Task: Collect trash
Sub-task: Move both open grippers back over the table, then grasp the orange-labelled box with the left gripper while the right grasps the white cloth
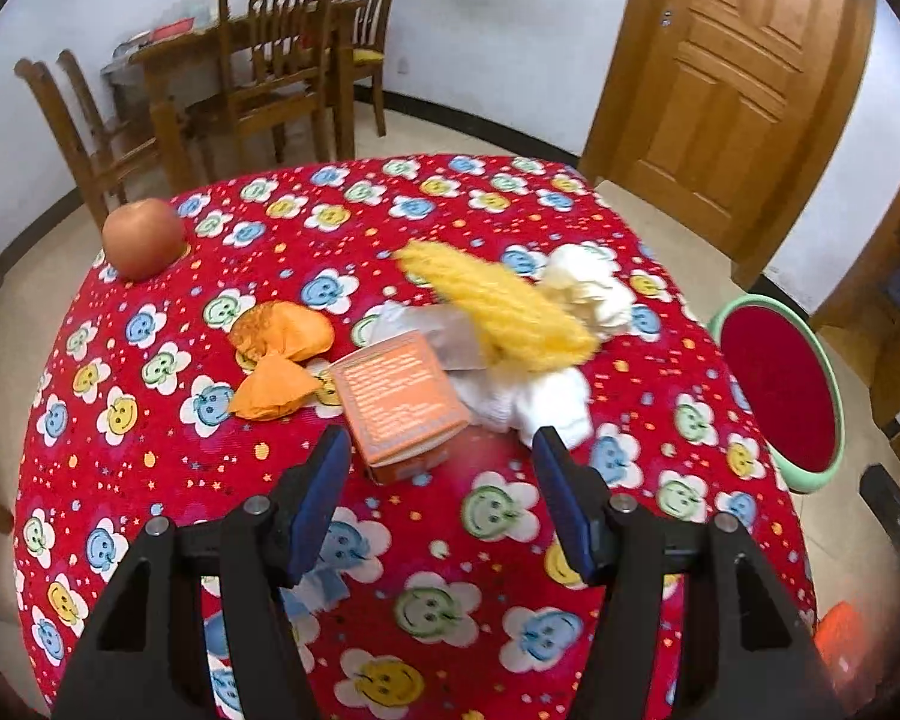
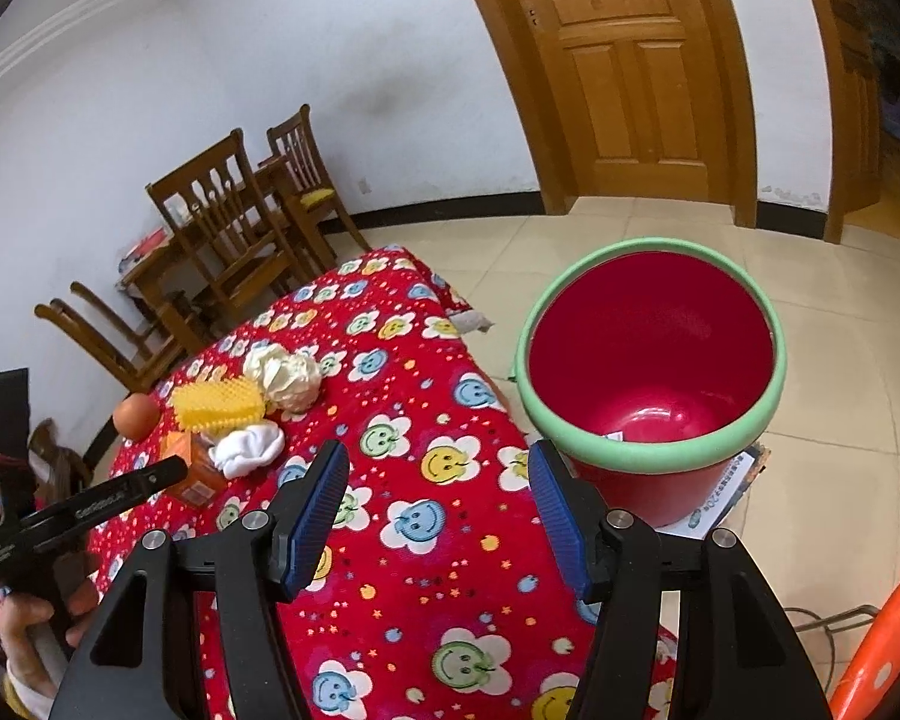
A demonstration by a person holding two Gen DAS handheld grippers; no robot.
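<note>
An orange box (image 1: 399, 405), orange scraps (image 1: 279, 333), white tissue wads (image 1: 588, 288) and a yellow brush (image 1: 498, 306) lay clustered mid-surface (image 1: 660, 396), the left hand-held gripper (image 1: 441, 447) tilted down over the box, jaws spread and empty, the right hand-held gripper (image 2: 438, 459) likewise spread beside the red bin (image 2: 654, 360)

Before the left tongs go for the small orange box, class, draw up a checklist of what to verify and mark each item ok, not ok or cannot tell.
1. Left tongs open and empty: ok, nothing between the blue pads.
2. Orange box lined up ahead of the left tongs: ok, it lies just beyond the fingertips.
3. Box free of neighbours: not ok, the white cloth and a clear wrapper press against its far side.
4. Red bin upright, mouth uncovered: ok.
5. Right tongs out of the way: ok, open and empty, aimed near the bin.
6. Box empty or full: cannot tell.
</note>
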